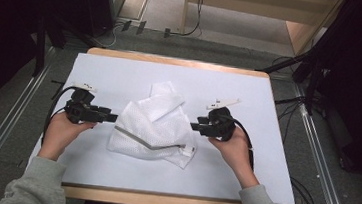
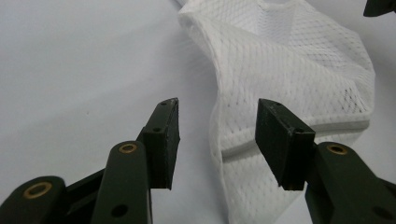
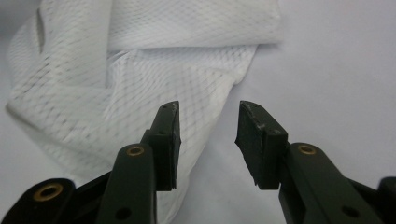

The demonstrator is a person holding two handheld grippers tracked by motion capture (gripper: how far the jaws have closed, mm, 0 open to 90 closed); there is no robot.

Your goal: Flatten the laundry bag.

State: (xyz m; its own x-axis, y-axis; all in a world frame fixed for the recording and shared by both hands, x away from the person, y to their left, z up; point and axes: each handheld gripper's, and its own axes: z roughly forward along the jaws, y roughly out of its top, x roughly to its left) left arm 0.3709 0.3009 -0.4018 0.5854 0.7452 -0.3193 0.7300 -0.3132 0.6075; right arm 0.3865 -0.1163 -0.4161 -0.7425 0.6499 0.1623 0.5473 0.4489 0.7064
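White surface point(image 1: 121, 76) carries a crumpled mesh bag point(image 1: 154, 124) at its middle, left gripper point(image 1: 113, 118) at the bag's left edge and right gripper point(image 1: 194, 127) at its right edge, both jaws apart, gripping nothing.

The mesh bag point(image 2: 299, 70) runs past the left gripper view's top edge.

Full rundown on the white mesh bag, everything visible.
The mesh bag is white, see-through netting, soft and limp, with a grey zipper band across its near part and a small white tab at its right corner. It lies crumpled and partly folded over on the white table cover, mid-table. The left gripper and right gripper flank it, both open, fingers off the fabric.
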